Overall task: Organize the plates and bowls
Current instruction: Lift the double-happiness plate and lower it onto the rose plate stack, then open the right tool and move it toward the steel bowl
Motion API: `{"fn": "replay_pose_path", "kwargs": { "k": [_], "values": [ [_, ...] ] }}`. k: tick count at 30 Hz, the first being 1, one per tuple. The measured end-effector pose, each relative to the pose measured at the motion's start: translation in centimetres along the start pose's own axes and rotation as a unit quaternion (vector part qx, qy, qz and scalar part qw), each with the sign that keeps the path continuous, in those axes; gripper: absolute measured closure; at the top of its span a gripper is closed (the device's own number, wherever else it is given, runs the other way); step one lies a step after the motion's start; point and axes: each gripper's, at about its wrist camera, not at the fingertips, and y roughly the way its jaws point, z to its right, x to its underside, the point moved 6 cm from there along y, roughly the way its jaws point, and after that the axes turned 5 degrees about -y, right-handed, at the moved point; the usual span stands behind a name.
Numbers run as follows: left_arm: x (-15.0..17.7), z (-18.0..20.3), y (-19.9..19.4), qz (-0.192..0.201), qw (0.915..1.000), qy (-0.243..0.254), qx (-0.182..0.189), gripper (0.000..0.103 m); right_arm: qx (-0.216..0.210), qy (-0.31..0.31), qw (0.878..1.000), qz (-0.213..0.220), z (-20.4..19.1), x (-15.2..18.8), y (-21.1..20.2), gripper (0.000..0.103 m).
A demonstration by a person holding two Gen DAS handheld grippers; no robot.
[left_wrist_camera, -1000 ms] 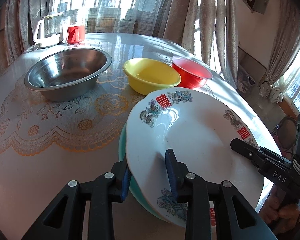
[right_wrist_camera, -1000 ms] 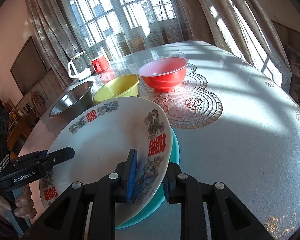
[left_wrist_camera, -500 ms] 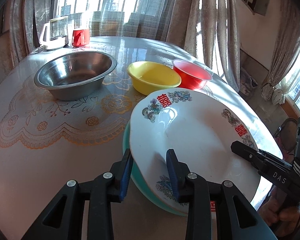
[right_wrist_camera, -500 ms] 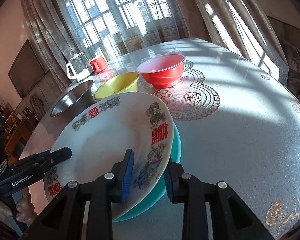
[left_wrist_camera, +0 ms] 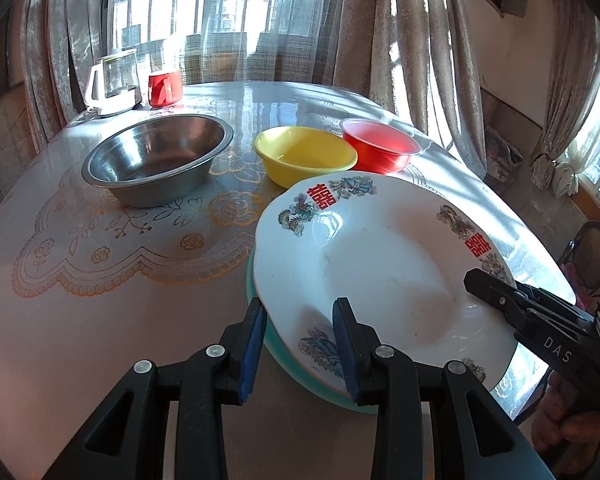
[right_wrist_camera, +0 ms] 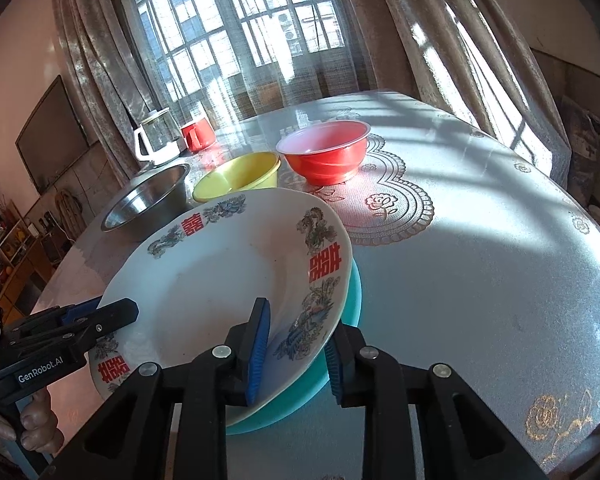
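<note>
White plate [left_wrist_camera: 380, 264] with red characters and bird-and-flower prints low in the left wrist view, tilted, laid over a teal plate [right_wrist_camera: 351, 296] on the table [left_wrist_camera: 100, 320]; teal rim peeping out along the white plate's 7 to 9 o'clock edge in that view and along its 3 to 5 o'clock edge in the right wrist view

Left gripper [left_wrist_camera: 300, 344] at the white plate's 6 o'clock rim, jaws only partly apart, one blue pad over the plate's upper face, the other outside and below the rim, close beside the teal edge. Pad pressure on the rim: impossible to tell

Right gripper [right_wrist_camera: 296, 352] at the opposite side of the same plate (about 4 o'clock on the plate in the left wrist view), jaws closing, plate rim between them, one pad on the upper face, the other outside both rims. Firm contact: impossible to tell

From the white plate in the left wrist view: yellow bowl [left_wrist_camera: 305, 156] at 12 o'clock, just beyond the rim; red bowl [left_wrist_camera: 380, 150] at 1 o'clock, just beside the yellow one; steel bowl [left_wrist_camera: 156, 160] at 10 o'clock, apart from the others. All three upright and empty. Glass jug [left_wrist_camera: 114, 82] and red mug [left_wrist_camera: 165, 88] side by side at the table's far edge, around 11 o'clock
</note>
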Motion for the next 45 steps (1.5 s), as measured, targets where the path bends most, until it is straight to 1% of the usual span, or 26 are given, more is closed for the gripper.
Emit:
{"fn": "replay_pose_path", "kwargs": {
  "k": [5, 11, 16, 21, 23, 27, 33, 38, 42, 45],
  "values": [
    [0.1, 0.3, -1.4, 0.012, 0.9999, 0.002, -0.002, 0.068, 0.004, 0.003, 1.0, -0.004, -0.1, 0.3, -0.5, 0.074],
    [0.3, 0.7, -3.5, 0.031, 0.9995, 0.006, 0.0, 0.068, 0.01, 0.016, 1.0, 0.002, 0.1, 0.5, -1.7, 0.07],
    [1.0, 0.6, -5.2, 0.046, 0.9988, 0.011, -0.013, 0.068, 0.016, 0.027, 0.999, 0.022, 0.2, 0.2, -3.3, 0.068],
    [2.0, -0.4, -6.0, 0.042, 0.9989, 0.001, -0.019, 0.068, 0.02, 0.024, 0.998, 0.052, -0.4, -0.7, -5.4, 0.068],
    [2.3, -1.1, -6.1, 0.038, 0.9991, -0.006, -0.019, 0.068, 0.011, 0.02, 0.998, 0.06, -0.9, -1.1, -6.1, 0.065],
    [2.7, -3.1, -6.1, 0.035, 0.9988, -0.026, -0.021, 0.068, -0.012, 0.008, 0.998, 0.06, -2.4, -1.7, -6.4, 0.064],
    [3.5, -7.7, -5.4, 0.024, 0.9962, -0.075, -0.036, 0.068, -0.05, -0.013, 0.998, 0.028, -5.3, -1.7, -4.8, 0.064],
    [3.6, -11.3, -5.6, 0.031, 0.9918, -0.112, -0.054, 0.068, -0.094, -0.017, 0.995, 0.003, -8.1, -1.9, -3.2, 0.064],
    [2.9, -13.3, -5.8, 0.036, 0.9893, -0.126, -0.064, 0.063, -0.132, -0.031, 0.991, -0.015, -10.8, -2.3, -2.2, 0.064],
    [1.9, -14.4, -6.0, 0.043, 0.9877, -0.137, -0.063, 0.059, -0.149, -0.042, 0.987, -0.029, -12.5, -3.1, -1.1, 0.064]
  ]
}}
